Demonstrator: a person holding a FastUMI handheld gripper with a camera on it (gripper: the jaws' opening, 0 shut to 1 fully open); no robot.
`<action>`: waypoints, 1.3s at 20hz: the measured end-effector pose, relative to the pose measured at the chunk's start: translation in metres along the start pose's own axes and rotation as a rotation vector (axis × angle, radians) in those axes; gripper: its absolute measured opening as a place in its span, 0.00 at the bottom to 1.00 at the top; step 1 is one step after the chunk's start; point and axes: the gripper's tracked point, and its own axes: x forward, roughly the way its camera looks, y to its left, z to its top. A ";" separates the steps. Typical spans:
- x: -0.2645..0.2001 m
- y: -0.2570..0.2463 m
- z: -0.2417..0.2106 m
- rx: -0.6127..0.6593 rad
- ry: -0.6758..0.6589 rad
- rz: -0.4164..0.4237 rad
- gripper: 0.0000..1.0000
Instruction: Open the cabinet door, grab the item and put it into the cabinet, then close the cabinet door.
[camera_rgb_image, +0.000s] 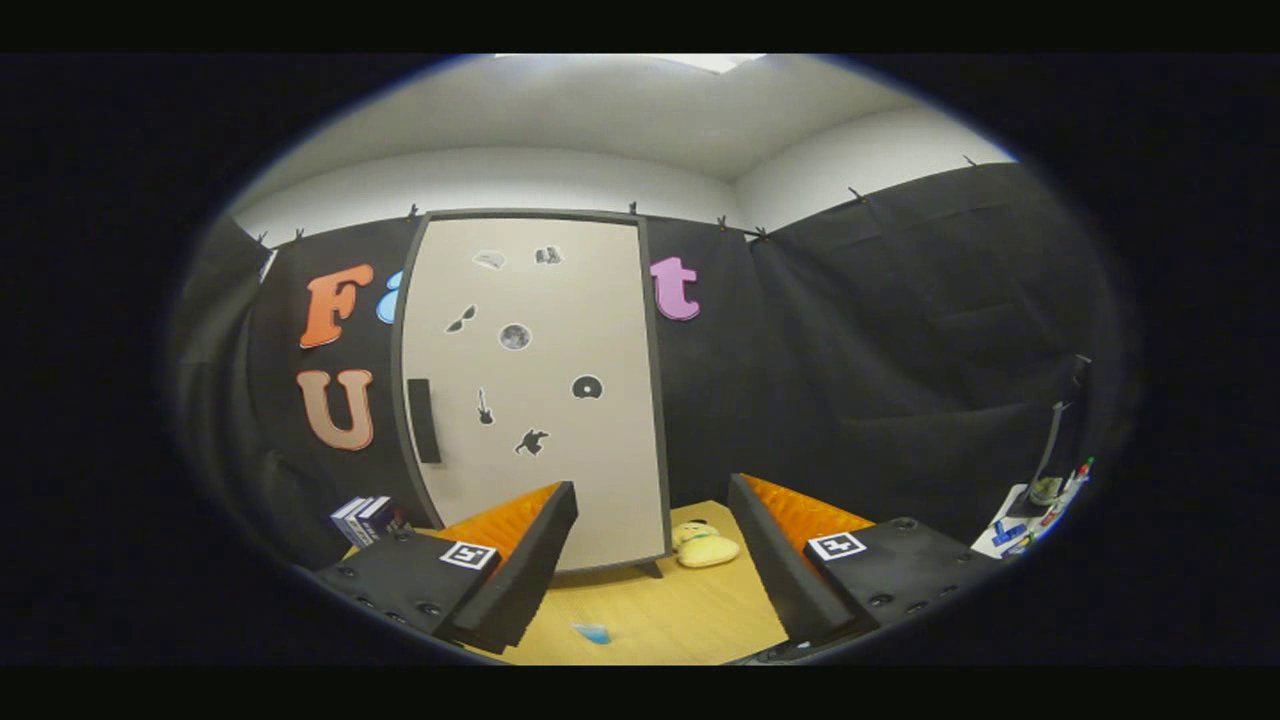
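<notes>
Gripper view: gripper spread wide, holding nothing, facing cabinet.

No readable text, cabinet door stickers pictorial only, gripper spread wide, holding nothing

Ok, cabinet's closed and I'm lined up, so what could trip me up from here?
The open tongs must reach the dark vertical handle at the far edge of the beige sticker-covered cabinet door; a miss may scrape it. The swinging door could strike the blue-and-white boxes. The yellow plush toy sits close to the cabinet's foot, awkward to pinch.
</notes>
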 end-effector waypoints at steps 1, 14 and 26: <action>0.002 0.003 -0.003 0.002 0.006 0.003 0.98; 0.048 0.136 -0.024 0.013 0.085 0.205 0.98; 0.126 0.248 -0.042 -0.029 0.147 0.343 0.98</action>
